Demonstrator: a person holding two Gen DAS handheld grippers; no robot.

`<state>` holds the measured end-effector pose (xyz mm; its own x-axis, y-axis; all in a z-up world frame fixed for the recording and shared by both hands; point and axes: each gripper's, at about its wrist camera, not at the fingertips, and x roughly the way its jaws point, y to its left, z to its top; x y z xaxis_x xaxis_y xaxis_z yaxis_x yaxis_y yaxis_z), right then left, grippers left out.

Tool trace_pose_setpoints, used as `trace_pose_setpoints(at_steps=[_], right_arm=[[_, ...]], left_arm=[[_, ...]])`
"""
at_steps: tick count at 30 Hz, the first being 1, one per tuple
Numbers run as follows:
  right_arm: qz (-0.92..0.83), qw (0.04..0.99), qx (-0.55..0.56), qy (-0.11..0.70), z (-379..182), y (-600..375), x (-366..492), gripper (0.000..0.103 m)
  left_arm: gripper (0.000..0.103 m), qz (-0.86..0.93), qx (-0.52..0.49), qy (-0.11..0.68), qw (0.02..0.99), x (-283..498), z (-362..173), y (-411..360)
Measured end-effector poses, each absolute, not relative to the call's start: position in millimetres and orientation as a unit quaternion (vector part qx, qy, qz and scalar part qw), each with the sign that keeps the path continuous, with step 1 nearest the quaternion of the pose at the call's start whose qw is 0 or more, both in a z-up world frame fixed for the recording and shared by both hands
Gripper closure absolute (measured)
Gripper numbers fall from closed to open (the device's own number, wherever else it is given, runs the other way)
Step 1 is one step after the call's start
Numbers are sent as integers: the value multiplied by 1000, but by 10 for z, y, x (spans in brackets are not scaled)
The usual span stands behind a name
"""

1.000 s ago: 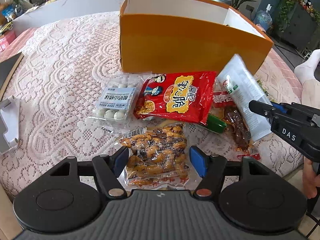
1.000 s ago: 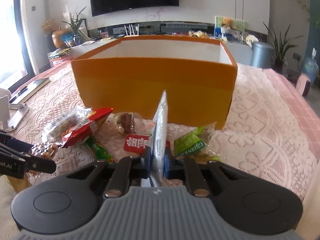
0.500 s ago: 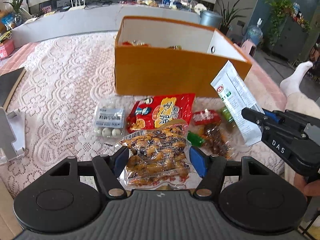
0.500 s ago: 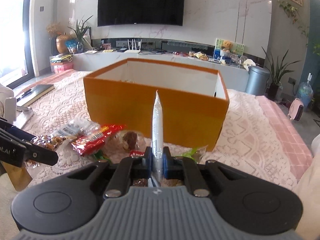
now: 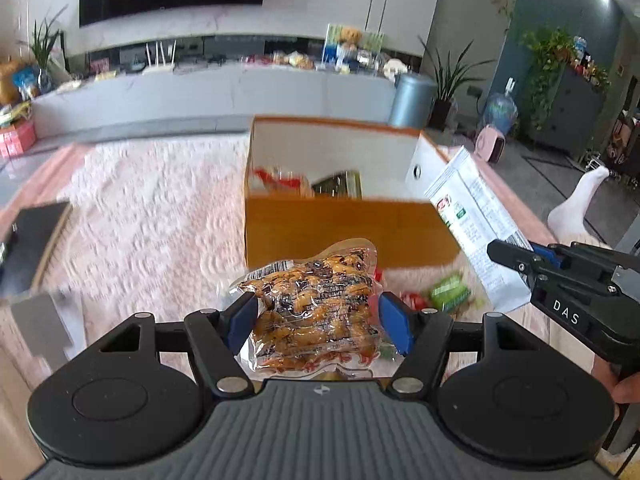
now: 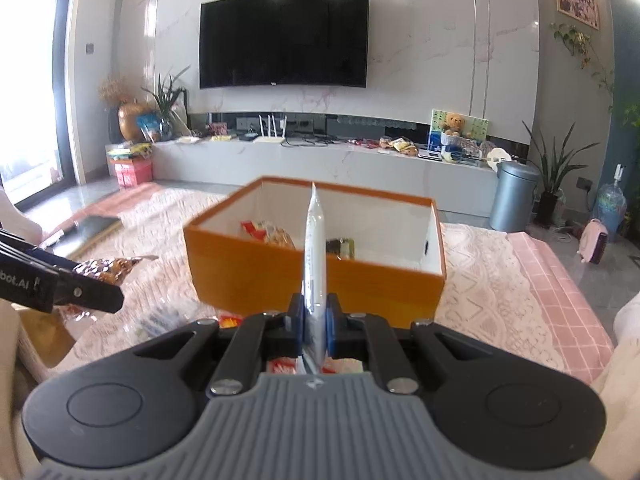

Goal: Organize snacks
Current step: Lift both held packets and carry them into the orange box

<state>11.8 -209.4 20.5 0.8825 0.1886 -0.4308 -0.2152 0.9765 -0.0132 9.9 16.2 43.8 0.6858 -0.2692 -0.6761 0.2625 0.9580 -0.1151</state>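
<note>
My left gripper (image 5: pixel 318 322) is shut on a clear pack of brown-orange snacks (image 5: pixel 316 312), held up in front of the orange box (image 5: pixel 344 232). My right gripper (image 6: pixel 313 322) is shut on a white snack packet (image 6: pixel 314 256), edge-on and upright, also in front of the box (image 6: pixel 312 280). The packet (image 5: pixel 476 228) and right gripper (image 5: pixel 508 254) show at the right of the left wrist view. The box holds a few snacks (image 6: pixel 268 234). The left gripper (image 6: pixel 96 294) with its pack (image 6: pixel 108 268) shows at the left of the right wrist view.
Loose green and red snacks (image 5: pixel 448 292) lie on the lace-covered table (image 5: pixel 152 220) below the box front. A dark book (image 6: pixel 90 226) lies at the table's left. A TV wall and cabinet stand behind. A person's white-socked foot (image 5: pixel 576 208) is at right.
Both grippers have risen with their snacks and now look over the box rim into it. The snacks left on the table have dropped low in both views.
</note>
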Motion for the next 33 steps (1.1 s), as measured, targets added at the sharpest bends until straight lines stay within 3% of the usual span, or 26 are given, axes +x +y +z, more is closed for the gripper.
trace_pose_setpoints(at_steps=[11, 23, 33], right_arm=[[139, 965, 3, 222, 748, -2073, 544, 97], [151, 961, 9, 232, 931, -1892, 1121, 97], [121, 949, 32, 290, 725, -2016, 1877, 97]], left_arm=[[34, -163, 3, 332, 929, 457, 927, 116], [34, -168, 12, 337, 926, 984, 904, -54], [34, -164, 57, 382, 908, 1502, 633, -266]])
